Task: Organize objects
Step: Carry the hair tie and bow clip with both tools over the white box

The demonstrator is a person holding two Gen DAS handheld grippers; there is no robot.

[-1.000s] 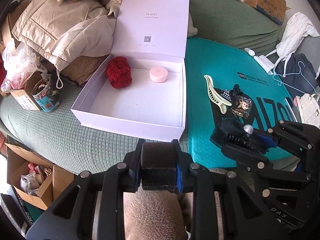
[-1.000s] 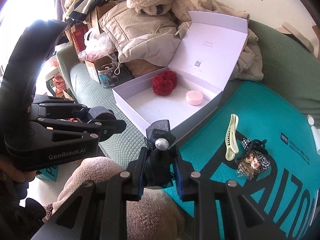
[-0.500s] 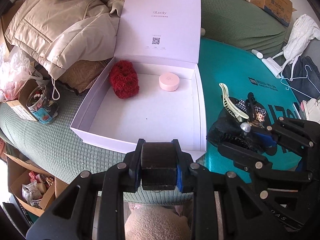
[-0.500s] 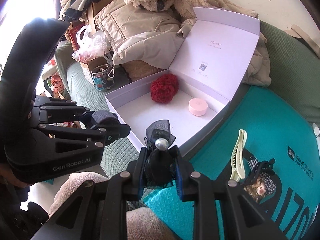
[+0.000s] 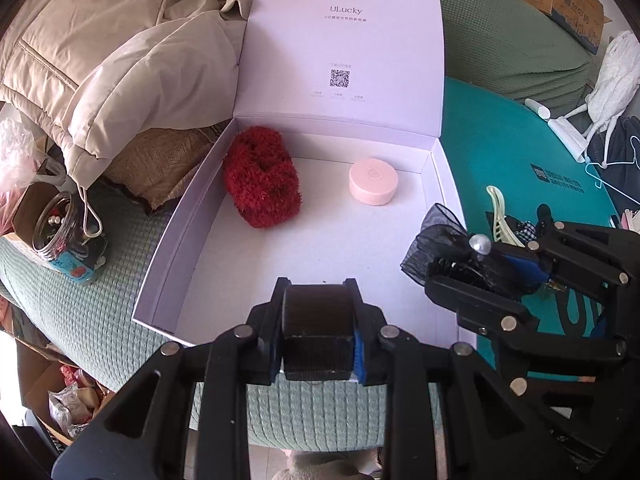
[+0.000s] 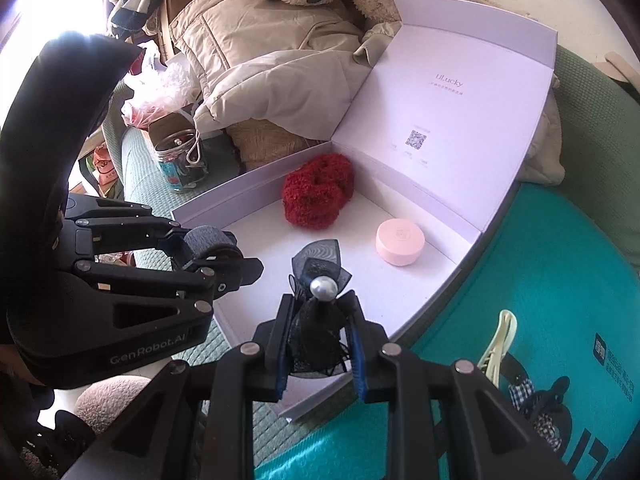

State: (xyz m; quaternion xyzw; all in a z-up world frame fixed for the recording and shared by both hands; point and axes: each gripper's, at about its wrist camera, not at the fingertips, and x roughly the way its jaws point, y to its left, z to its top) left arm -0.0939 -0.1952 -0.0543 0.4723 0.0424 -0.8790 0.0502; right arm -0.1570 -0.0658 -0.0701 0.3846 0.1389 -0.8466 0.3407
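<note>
An open lilac box [image 5: 168, 248] [image 6: 440, 276] with its lid up lies on the green sofa. Inside it are a red fluffy scrunchie [image 5: 260, 182] [image 6: 318, 190] and a pink round case [image 5: 373, 181] [image 6: 400, 242]. My left gripper [image 5: 318, 320] [image 6: 218, 250] is shut on a dark grey cylinder [image 5: 318, 310] [image 6: 210, 240], over the box's near edge. My right gripper [image 6: 320, 336] [image 5: 460, 272] is shut on a black mesh bow with a pearl [image 6: 320, 280] [image 5: 440, 236], above the box's near right corner.
A cream claw clip [image 5: 500, 216] [image 6: 498, 344], a checked bow and a small doll clip [image 6: 536, 404] lie on the teal bag [image 5: 508, 148] right of the box. A beige jacket [image 5: 120, 60] and a jar [image 5: 60, 236] sit left of it.
Both grippers have moved forward towards the box with their loads. The right gripper with the bow has come from over the teal bag to above the box's corner.
</note>
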